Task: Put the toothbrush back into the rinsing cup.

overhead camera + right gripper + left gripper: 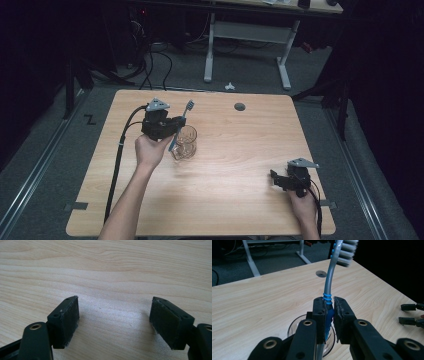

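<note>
1. One wooden table carries all the work. A round grey port sits in its top toward twelve o'clock, and a second desk's white legs stand on the floor beyond the far edge.

2. Two forearms come in from six o'clock in the high view. The left one slants up toward one o'clock, its hand wrapped around the gripper body from below. The right one is short and upright near the four o'clock corner, its hand resting low by the table's near edge.

3. One left gripper stands left of the table's centre with its jaws pointing to three o'clock in the high view. Its pads are clamped narrowly on the toothbrush, one on each side of the blue ribbed grip.

4. One right gripper lies near the table's four o'clock corner, jaws pointing to nine o'clock. Its jaws stand wide apart with bare wood between them.

5. One clear glass cup stands upright on the table directly under the left gripper's jaws.

6. One toothbrush is held nearly upright, leaning to one o'clock. Its bristle head rises at twelve o'clock above the pads in the left gripper view, and its lower handle reaches down into the cup at six o'clock.
</note>
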